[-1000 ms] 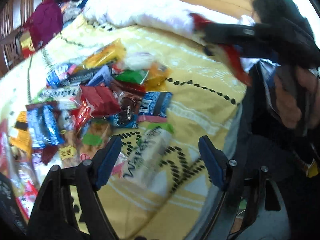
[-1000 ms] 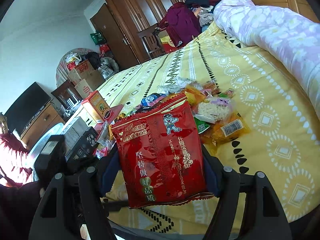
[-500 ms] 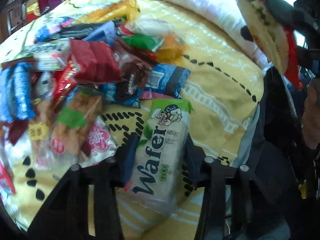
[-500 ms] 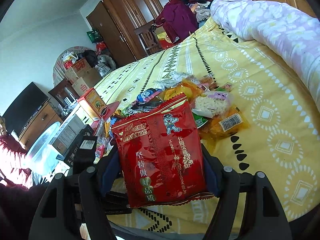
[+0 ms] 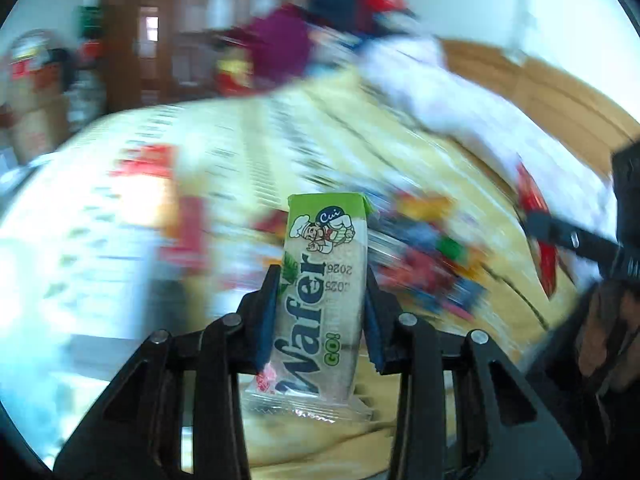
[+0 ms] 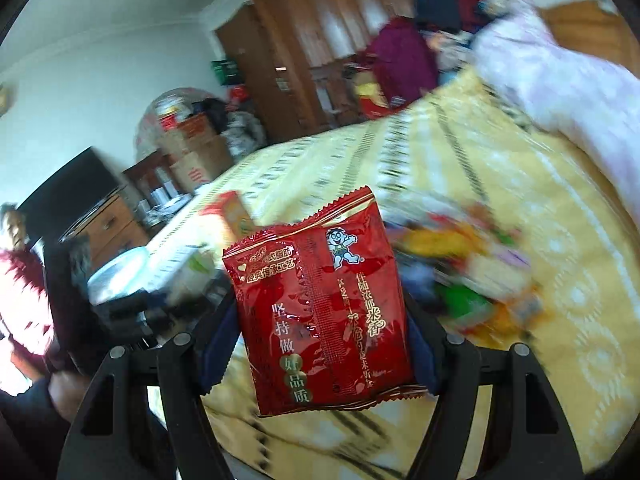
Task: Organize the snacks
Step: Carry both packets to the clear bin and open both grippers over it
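The left gripper (image 5: pixel 320 312) pinches a wafer packet (image 5: pixel 320 304) between its two blue-padded fingers, one pad on each long edge. The packet stands upright, green top pointing far, with the clear crimped end hanging near the camera below the pads. It is lifted off the bed (image 5: pixel 280 152), whose yellow patterned cover fills the blurred background.

The right gripper (image 6: pixel 316 332) is clamped on a red snack bag (image 6: pixel 320 304), again with a pad on either side edge. The bag stands upright and slightly tilted, its serrated top edge far and its bottom seam near, below the fingers. It carries a cartoon boy and white and gold Chinese lettering.

In the left wrist view the right gripper shows at the far right edge as a dark shape with the red bag seen edge-on beside it. The snack pile (image 5: pixel 432 252) lies on the bed to the right of and beyond the wafer packet, a smear of red, blue, green and orange wrappers. In the right wrist view the same pile (image 6: pixel 472 276) sits just right of the red bag, on the yellow cover.

A pale quilt (image 6: pixel 568 80) is bunched along the far right of the bed. A dark wooden wardrobe (image 6: pixel 312 48) stands at the far side of the room, with cardboard boxes (image 6: pixel 192 148) stacked to its left. A clear tub (image 6: pixel 116 276) is at the left, near the bed's edge.
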### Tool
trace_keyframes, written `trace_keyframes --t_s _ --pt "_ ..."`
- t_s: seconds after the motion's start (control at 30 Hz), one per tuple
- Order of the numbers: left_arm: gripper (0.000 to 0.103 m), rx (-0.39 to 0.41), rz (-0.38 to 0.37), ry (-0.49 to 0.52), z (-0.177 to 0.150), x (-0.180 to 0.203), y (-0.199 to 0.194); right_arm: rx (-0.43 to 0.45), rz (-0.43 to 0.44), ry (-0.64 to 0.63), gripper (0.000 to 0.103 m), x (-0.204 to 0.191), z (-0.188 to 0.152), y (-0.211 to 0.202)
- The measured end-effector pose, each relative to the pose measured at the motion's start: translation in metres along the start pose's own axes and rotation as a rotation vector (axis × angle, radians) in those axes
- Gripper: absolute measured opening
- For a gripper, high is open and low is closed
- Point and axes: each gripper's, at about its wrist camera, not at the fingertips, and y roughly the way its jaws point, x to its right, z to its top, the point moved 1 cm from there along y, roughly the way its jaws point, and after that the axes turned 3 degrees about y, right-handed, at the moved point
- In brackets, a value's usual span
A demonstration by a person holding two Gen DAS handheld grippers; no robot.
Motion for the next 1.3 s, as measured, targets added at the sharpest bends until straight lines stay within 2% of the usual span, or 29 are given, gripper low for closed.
trace_keyframes --t_s 0.17,0.33,0.43,0.6,0.77,0.87,0.93,1.0,1.07,1.13,1.2,1.3 --pt "0.037 0.074 0.272 -0.198 0.002 -0.131 -0.068 -0.015 0.177 -0.128 0.076 -0.111 0.033 0.050" --pt "0.037 0.066 0.446 -0.362 -0.023 -0.224 -0.109 -0.060 0.362 -0.208 0.076 -0.232 0.048 0.105" --pt "0.037 0.039 0.485 -0.420 -0.040 -0.258 -0.114 -0.117 0.440 -0.231 0.076 -0.294 0.044 0.141" --pt "0.037 -0.050 0.452 -0.496 -0.065 -0.281 -0.095 -0.251 0.497 -0.274 0.076 -0.371 0.015 0.204" --pt "0.037 -0.117 0.403 -0.558 -0.083 -0.291 -0.087 -0.368 0.491 -0.309 0.076 -0.406 -0.025 0.244" --pt "0.038 -0.111 0.387 -0.563 -0.084 -0.289 -0.092 -0.413 0.470 -0.320 0.076 -0.410 -0.035 0.265" --pt "0.044 -0.102 0.384 -0.557 -0.079 -0.290 -0.097 -0.429 0.463 -0.317 0.076 -0.410 -0.040 0.273" --pt "0.069 -0.092 0.382 -0.551 -0.077 -0.289 -0.099 -0.436 0.457 -0.319 0.078 -0.409 -0.045 0.277" --pt "0.078 -0.080 0.390 -0.534 -0.074 -0.290 -0.098 -0.443 0.442 -0.324 0.078 -0.408 -0.045 0.278" --pt "0.082 -0.079 0.396 -0.526 -0.076 -0.292 -0.097 -0.446 0.419 -0.317 0.084 -0.407 -0.044 0.278" --pt "0.086 -0.079 0.394 -0.525 -0.077 -0.294 -0.096 -0.426 0.417 -0.299 0.085 -0.399 -0.037 0.270" --pt "0.086 -0.068 0.390 -0.522 -0.076 -0.292 -0.097 -0.332 0.417 -0.300 0.086 -0.384 -0.020 0.236"
